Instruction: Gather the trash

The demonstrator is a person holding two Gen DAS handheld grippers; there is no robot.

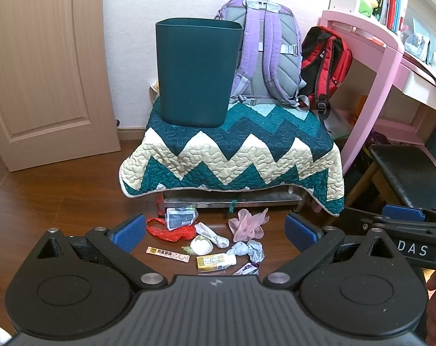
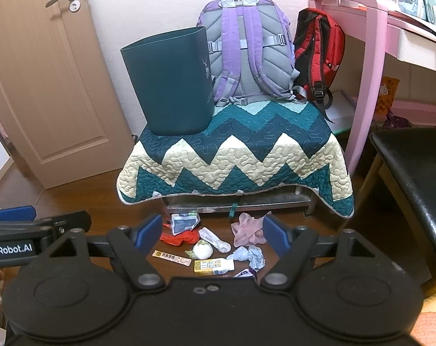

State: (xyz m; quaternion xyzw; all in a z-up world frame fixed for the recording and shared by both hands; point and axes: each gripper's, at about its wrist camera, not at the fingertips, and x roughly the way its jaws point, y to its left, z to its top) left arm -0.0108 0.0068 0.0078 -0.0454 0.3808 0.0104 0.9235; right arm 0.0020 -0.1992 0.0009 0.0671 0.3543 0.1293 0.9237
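While both tools, left tool (image 1: 215,232) and right tool (image 2: 212,232), hang spread wide and empty, the trash lies on the floor (image 1: 59,201) near the quilted worktop (image 1: 229,150): a yellow carton (image 1: 215,262) with its long axis left-right, white end right, beside a red wrapper (image 1: 169,230), crumpled paper (image 1: 251,250) and pink tissue (image 1: 246,222). Dark green bin (image 1: 195,72) stands upright at the worktop's far left; contents hidden.

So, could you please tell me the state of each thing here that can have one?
Left gripper: open, empty.
Right gripper: open, empty.
Bin: upright on the quilt, no lid.
Door: shut.
Paper ball: crumpled, on floor.
Carton: lying flat.
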